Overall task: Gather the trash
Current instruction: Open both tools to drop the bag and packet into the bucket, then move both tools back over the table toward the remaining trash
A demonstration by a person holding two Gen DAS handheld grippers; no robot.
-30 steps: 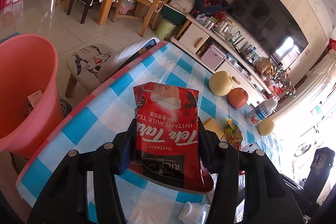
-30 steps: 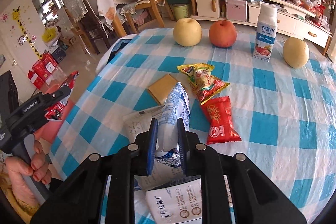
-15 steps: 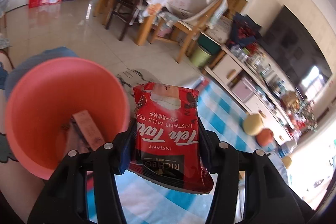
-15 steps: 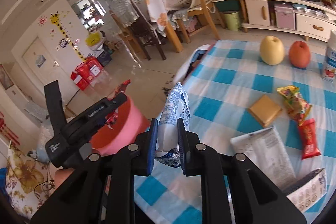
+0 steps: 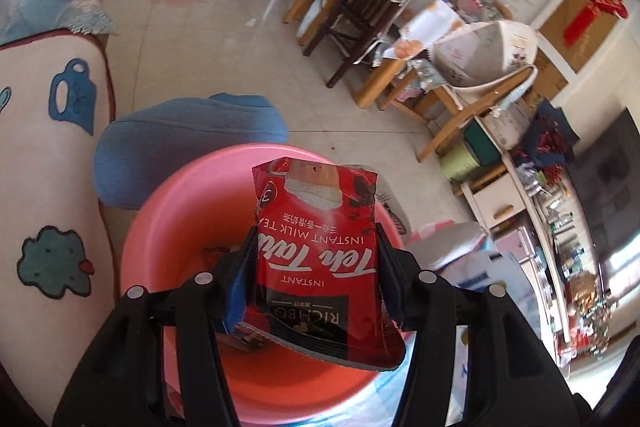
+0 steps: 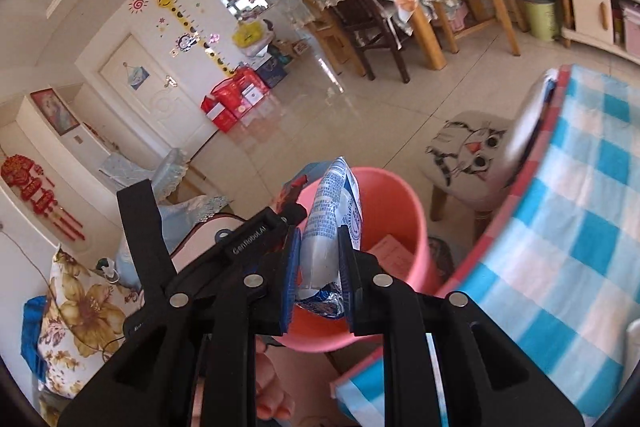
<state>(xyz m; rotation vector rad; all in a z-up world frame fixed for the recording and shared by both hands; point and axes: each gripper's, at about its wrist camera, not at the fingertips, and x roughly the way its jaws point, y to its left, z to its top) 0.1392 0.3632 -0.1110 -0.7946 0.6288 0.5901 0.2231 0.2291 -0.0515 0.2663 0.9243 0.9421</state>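
1. Where the left wrist view looks down, the left hand-held gripper (image 5: 316,259) has a red instant milk tea packet (image 5: 320,263) between its fingers, directly over the mouth of a pink bin (image 5: 168,219).
2. Its jaws are opening; the packet still sits between them, and contact looks maintained, though the left pad edge is hard to judge.
3. The right hand-held gripper (image 6: 318,267) is pressed together, pinching a crumpled white-and-blue wrapper (image 6: 334,211) upright.
4. That wrapper sits above the near rim of the same bin.
5. Inside the bin lies a pinkish paper slip (image 6: 390,253).
6. A blue-checked desk (image 6: 580,227) borders the bin; a cat-print stool (image 6: 472,155) stands beside it.
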